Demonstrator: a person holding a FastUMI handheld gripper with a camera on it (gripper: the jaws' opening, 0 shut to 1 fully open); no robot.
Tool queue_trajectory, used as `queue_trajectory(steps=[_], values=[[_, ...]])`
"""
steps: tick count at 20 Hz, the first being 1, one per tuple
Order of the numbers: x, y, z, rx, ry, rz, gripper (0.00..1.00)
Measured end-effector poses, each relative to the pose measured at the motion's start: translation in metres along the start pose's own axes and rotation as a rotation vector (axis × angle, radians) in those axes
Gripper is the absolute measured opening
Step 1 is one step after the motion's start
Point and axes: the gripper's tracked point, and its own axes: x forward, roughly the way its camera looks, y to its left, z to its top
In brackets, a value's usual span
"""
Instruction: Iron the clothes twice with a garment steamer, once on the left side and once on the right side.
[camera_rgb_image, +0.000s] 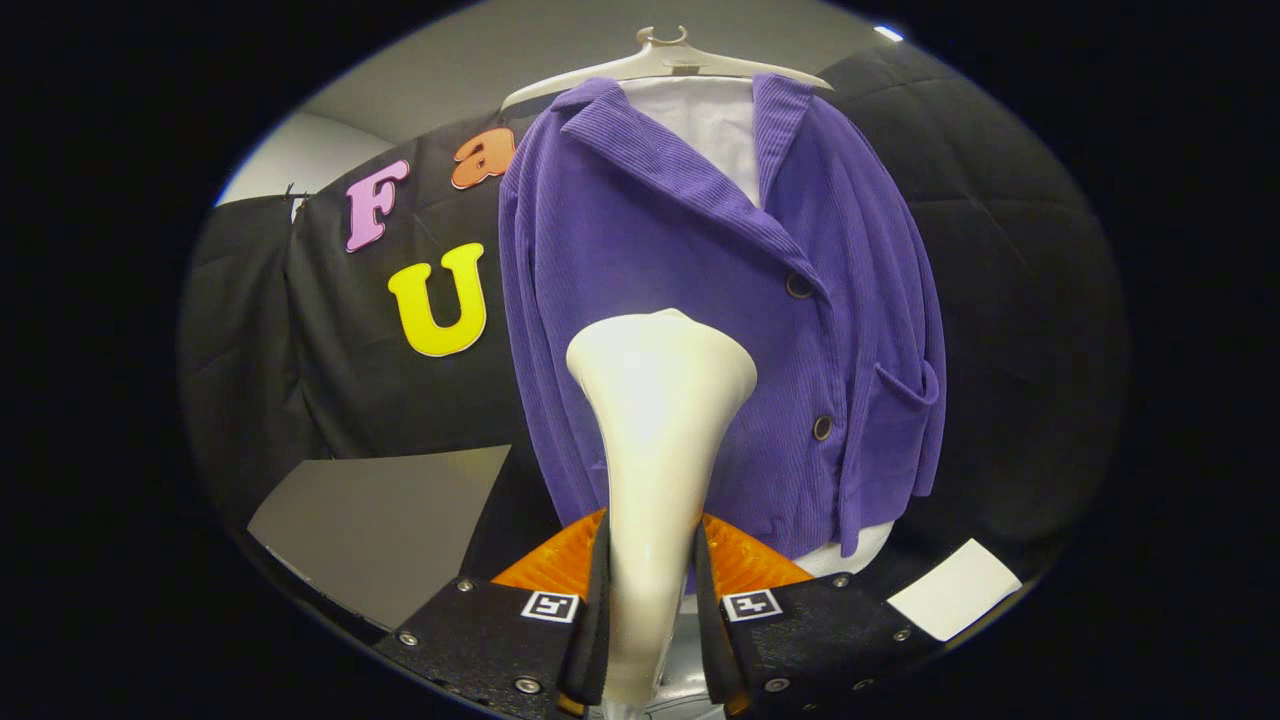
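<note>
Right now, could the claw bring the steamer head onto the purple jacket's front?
Probably yes: the claw is shut on the steamer, whose head faces the purple jacket just beyond, with nothing between them.

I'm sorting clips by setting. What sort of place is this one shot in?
Probably a staged recording booth, not a home: black cloth forms the wall, and a purple jacket hangs on a hanger before it. The gripper is shut on a white garment steamer.

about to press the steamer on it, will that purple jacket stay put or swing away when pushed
The purple corduroy jacket hangs free from a hanger, so it will probably swing back. Its soft folds suggest it yields. The tool is shut on the steamer.
</note>
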Motion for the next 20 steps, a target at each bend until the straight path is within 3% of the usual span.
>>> queue_trajectory(steps=[20], values=[[0.031, -0.051, -0.17, 0.077, 0.274, -0.058, 0.38]])
